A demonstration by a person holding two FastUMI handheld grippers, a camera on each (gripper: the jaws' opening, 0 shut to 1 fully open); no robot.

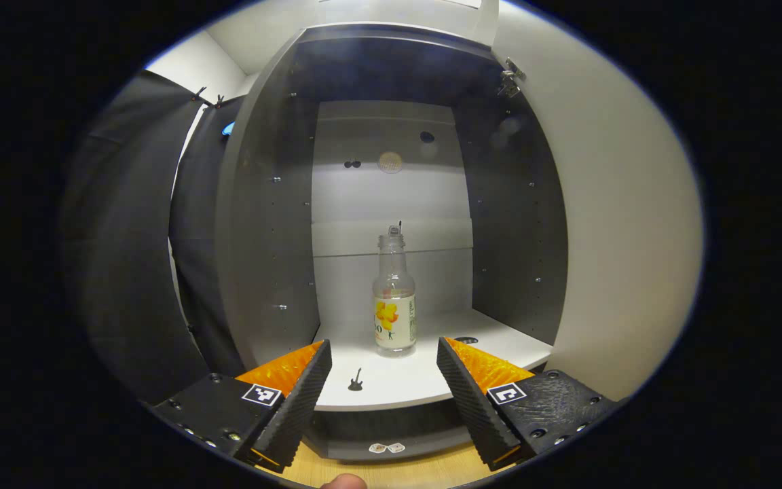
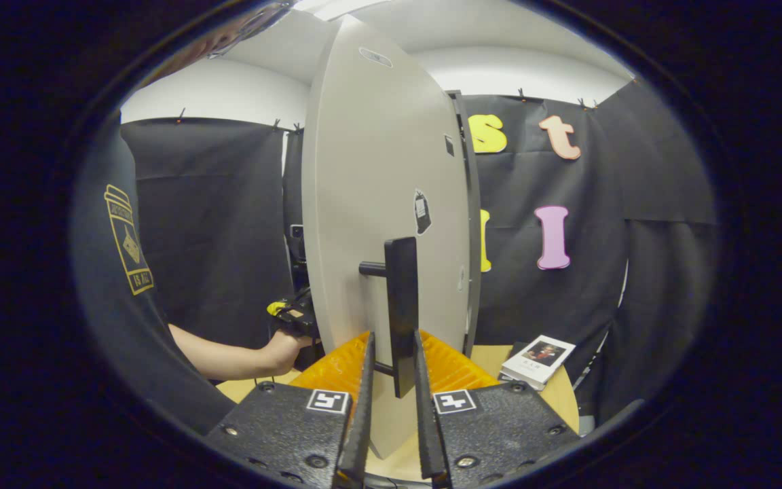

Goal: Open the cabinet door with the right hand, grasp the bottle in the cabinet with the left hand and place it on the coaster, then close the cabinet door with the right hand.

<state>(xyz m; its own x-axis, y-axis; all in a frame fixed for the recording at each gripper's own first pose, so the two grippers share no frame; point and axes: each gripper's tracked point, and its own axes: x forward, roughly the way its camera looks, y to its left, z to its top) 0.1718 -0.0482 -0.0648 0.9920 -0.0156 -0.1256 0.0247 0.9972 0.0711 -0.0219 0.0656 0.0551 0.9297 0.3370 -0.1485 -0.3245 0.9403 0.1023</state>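
One bottle (image 1: 394, 299) upright in cabinet (image 1: 269, 224) (door open).

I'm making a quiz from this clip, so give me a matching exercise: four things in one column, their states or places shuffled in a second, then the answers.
Things
1. clear plastic bottle with yellow flower label
2. left gripper
3. right gripper
4. white cabinet door

States
A. swung open
B. open, short of the bottle
C. upright on the white shelf
D. fingers either side of the black bar handle

Pairs: 1-C, 2-B, 3-D, 4-A
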